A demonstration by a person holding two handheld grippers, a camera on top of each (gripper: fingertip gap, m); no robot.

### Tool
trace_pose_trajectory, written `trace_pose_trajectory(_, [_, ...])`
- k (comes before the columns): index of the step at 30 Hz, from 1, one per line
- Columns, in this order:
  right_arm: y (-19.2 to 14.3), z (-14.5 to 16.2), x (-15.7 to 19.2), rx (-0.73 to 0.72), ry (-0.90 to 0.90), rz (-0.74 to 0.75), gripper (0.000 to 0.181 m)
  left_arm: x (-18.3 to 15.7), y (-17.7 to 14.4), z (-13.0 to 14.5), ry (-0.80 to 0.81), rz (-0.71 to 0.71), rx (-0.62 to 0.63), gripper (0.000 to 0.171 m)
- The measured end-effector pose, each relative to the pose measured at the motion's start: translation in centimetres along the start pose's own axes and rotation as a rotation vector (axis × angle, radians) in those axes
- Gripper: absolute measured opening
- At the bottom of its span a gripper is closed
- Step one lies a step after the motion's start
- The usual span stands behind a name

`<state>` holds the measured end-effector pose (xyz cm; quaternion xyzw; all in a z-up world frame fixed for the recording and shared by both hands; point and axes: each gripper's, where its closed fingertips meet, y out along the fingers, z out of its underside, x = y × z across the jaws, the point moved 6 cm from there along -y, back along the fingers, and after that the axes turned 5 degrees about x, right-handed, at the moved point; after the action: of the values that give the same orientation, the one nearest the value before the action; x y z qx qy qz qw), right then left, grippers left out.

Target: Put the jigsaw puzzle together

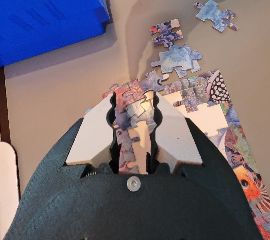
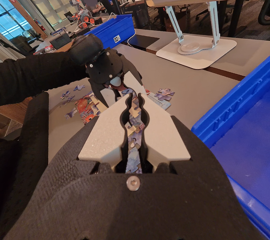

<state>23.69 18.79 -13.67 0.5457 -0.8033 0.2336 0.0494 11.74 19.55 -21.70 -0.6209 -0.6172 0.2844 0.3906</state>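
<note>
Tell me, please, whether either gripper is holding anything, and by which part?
Right gripper: nothing, its jaws nearly together above the puzzle. Left gripper: jaws apart over a blue piece; whether they grip it cannot be told.

You've got a plain grey table (image 1: 73, 101) here. The half-built jigsaw puzzle (image 1: 216, 116) lies flat on it, with loose pieces just past its far edge: a purple coral piece (image 1: 166, 34), a pale blue piece (image 1: 178, 59) and another blue piece (image 1: 216, 15) sitting further off. A blue plastic bin (image 1: 48, 14) is parked on the table to the left, and a white stand base (image 2: 195, 52) rests on the surface further back.
</note>
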Motion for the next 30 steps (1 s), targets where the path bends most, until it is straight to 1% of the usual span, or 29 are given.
trace_pose_trajectory(3, [0.3,0.4,-0.1,0.031,0.013,-0.004,0.007,-0.6,1.0,-1.3,0.040,0.014,-0.010,0.050])
trace_pose_trajectory(4, [0.5,0.8,-0.2,0.067,0.029,-0.018,0.008,-0.6,1.0,-1.5,0.058,0.009,-0.006,0.049])
trace_pose_trajectory(6, [1.5,2.4,-0.3,0.191,0.054,-0.045,0.011,-0.4,0.5,-1.3,0.065,0.026,0.015,0.051])
trace_pose_trajectory(8, [2.8,4.0,-0.5,0.307,0.024,-0.014,0.012,0.1,-0.7,-0.3,0.054,0.029,0.045,0.050])
trace_pose_trajectory(10, [3.9,5.3,-0.4,0.408,-0.014,0.012,0.015,0.7,-2.2,1.3,0.032,0.030,0.088,0.052])
trace_pose_trajectory(12, [5.0,6.2,-0.1,0.469,-0.060,0.026,0.020,1.2,-3.4,2.7,0.011,0.001,0.113,0.052])
trace_pose_trajectory(14, [5.9,7.0,0.5,0.517,-0.116,0.017,0.020,1.4,-4.3,3.7,-0.011,-0.003,0.124,0.051])
trace_pose_trajectory(16, [6.8,7.8,1.0,0.559,-0.165,0.009,0.014,1.5,-4.6,4.7,-0.007,-0.030,0.148,0.051])
trace_pose_trajectory(18, [7.4,8.8,0.7,0.622,-0.192,0.044,0.012,1.7,-4.7,5.3,-0.013,-0.045,0.155,0.051])
trace_pose_trajectory(19, [7.6,9.0,0.5,0.627,-0.202,0.064,0.007,2.0,-4.6,5.5,-0.018,-0.065,0.155,0.051])
trace_pose_trajectory(20, [7.5,9.0,0.5,0.624,-0.195,0.060,0.007,2.5,-4.6,5.8,-0.026,-0.087,0.155,0.051])
trace_pose_trajectory(22, [7.2,9.0,-0.1,0.628,-0.165,0.075,0.002,3.3,-4.5,6.2,-0.050,-0.111,0.149,0.051])
trace_pose_trajectory(23, [7.0,9.1,-0.3,0.634,-0.154,0.082,0.002,4.0,-4.4,6.3,-0.063,-0.142,0.143,0.050])
trace_pose_trajectory(25, [6.5,9.2,-0.9,0.641,-0.122,0.096,0.000,5.0,-4.1,6.5,-0.100,-0.160,0.126,0.050])
trace_pose_trajectory(27, [6.1,9.1,-1.2,0.646,-0.106,0.112,0.000,6.1,-3.7,6.9,-0.130,-0.193,0.135,0.049])
trace_pose_trajectory(30, [5.6,9.1,-1.6,0.656,-0.095,0.131,0.000,6.0,-2.9,6.7,-0.140,-0.143,0.106,0.048])
